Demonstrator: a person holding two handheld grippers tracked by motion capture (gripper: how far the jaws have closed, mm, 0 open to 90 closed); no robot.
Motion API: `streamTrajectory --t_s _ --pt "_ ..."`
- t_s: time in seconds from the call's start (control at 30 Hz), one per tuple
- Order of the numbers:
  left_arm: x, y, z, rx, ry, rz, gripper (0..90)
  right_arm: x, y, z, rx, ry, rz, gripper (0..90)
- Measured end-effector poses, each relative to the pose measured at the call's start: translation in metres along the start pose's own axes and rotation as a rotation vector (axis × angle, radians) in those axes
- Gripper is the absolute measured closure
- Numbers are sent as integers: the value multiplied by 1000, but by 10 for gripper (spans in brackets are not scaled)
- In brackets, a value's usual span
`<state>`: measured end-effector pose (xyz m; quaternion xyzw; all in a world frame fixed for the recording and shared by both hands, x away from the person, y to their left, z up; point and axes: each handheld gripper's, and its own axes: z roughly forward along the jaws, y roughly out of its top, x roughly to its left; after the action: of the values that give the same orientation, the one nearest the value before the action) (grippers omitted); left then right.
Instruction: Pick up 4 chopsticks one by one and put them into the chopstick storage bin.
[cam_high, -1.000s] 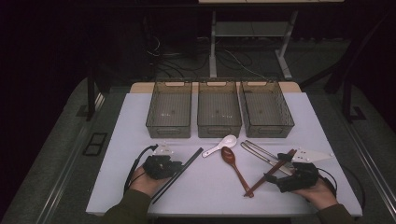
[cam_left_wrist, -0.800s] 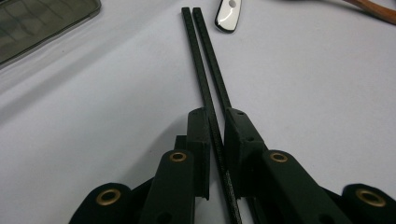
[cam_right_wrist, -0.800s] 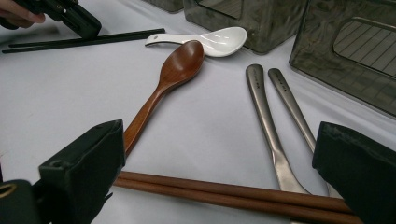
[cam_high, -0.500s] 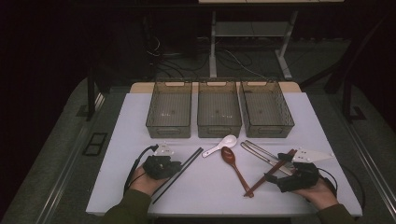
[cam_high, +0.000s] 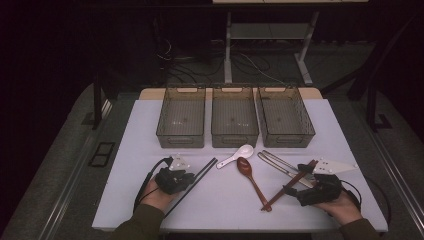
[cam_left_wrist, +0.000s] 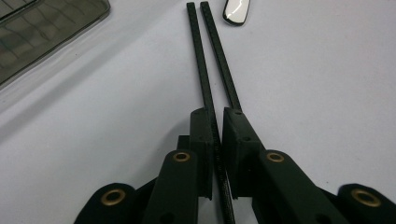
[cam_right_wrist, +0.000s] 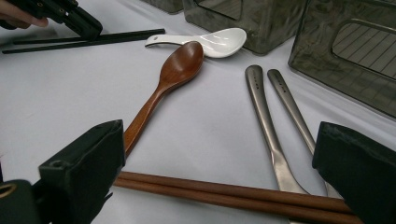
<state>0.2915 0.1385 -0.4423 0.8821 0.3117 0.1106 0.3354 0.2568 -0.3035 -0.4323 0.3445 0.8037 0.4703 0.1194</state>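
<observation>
Probably a lab: a white table (cam_high: 150, 125) lit in a dark room, cables (cam_high: 250, 62) trailing on the floor behind.

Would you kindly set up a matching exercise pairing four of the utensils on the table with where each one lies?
Things:
1. black chopsticks
2. brown chopsticks
3. white spoon
4. wooden spoon

Places:
A. bowl next to the white spoon's bowl, handle running toward the brown chopsticks
B. between the left gripper's nearly shut jaws
C. nearest the middle bin
D. across the table between the right gripper's open jaws

Pairs: 1-B, 2-D, 3-C, 4-A
</observation>
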Motion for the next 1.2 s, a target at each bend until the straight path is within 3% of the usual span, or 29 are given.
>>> streamTrajectory --t_s 0.17,0.27,0.5,0.57,0.87,1.0,1.2 --pt "2 -1 0 -7 -10 -21 834 0 0 0 -1 0 0 28" --pt "3 -3 0 -17 -24 -80 818 0 0 0 1 -1 0 28" --pt "1 -1 0 -10 -1 -63 846 0 0 0 1 -2 0 28" --pt "-1 0 1 -6 10 -34 847 0 0 0 0 -2 1 28" --pt "-3 3 0 12 36 22 851 0 0 -1 -5 -4 2 28" --pt "-2 3 -2 -8 29 -8 851 0 0 -1 -4 -5 2 28" --pt "1 5 -7 -5 16 0 851 0 0 -1 -5 -5 3 28"
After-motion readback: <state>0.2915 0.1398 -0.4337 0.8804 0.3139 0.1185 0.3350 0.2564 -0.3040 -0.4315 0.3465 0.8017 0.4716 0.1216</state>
